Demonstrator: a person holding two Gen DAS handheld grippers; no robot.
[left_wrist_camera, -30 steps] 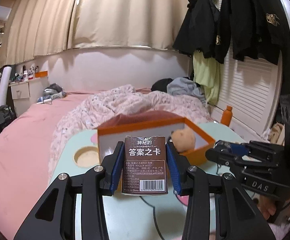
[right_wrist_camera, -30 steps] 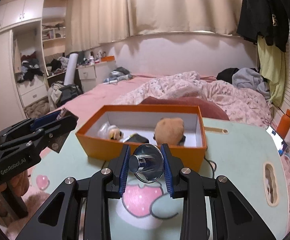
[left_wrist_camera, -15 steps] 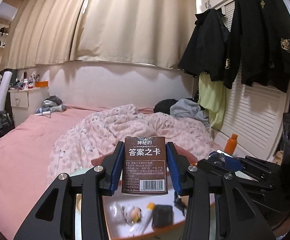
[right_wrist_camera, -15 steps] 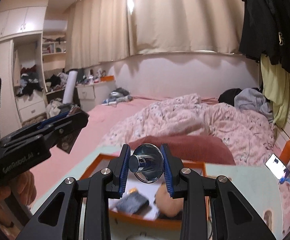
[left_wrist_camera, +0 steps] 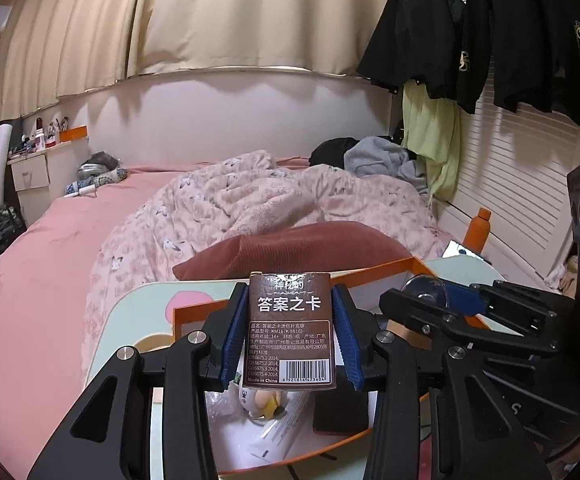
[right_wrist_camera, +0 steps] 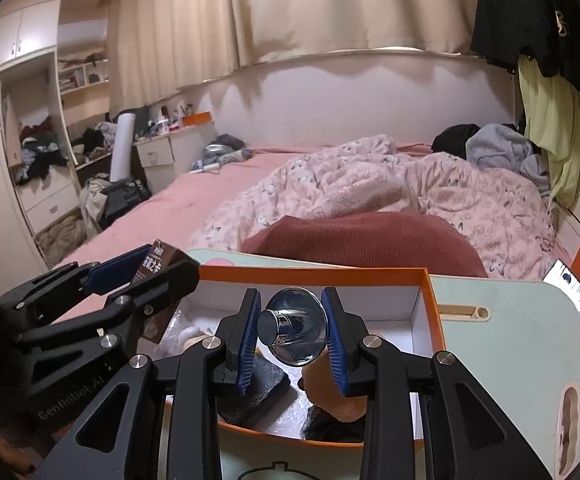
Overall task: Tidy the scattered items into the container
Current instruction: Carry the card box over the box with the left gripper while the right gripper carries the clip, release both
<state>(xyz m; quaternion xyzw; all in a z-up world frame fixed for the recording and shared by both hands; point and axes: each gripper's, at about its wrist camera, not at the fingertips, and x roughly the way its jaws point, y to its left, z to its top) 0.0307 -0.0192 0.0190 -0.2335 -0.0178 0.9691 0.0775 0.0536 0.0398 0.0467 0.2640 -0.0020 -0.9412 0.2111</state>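
The left hand-held gripper [left_wrist_camera: 290,340] pinches a light, stiff brown cardboard card pack [left_wrist_camera: 290,328] by its sides above the orange-walled box [right_wrist_camera: 430,300]. The right hand-held gripper [right_wrist_camera: 292,336] clamps a slippery chrome metal knob [right_wrist_camera: 296,326] at its rim, over the box beneath it.

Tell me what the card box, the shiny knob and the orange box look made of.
Card box: printed paperboard, matte, with barcode and folded edges. Knob: likely chromed metal, mirror reflections. Orange box: probably cardboard, thin straight walls, white inside.

Both wrist views close above orange box [left_wrist_camera: 374,276], bedward
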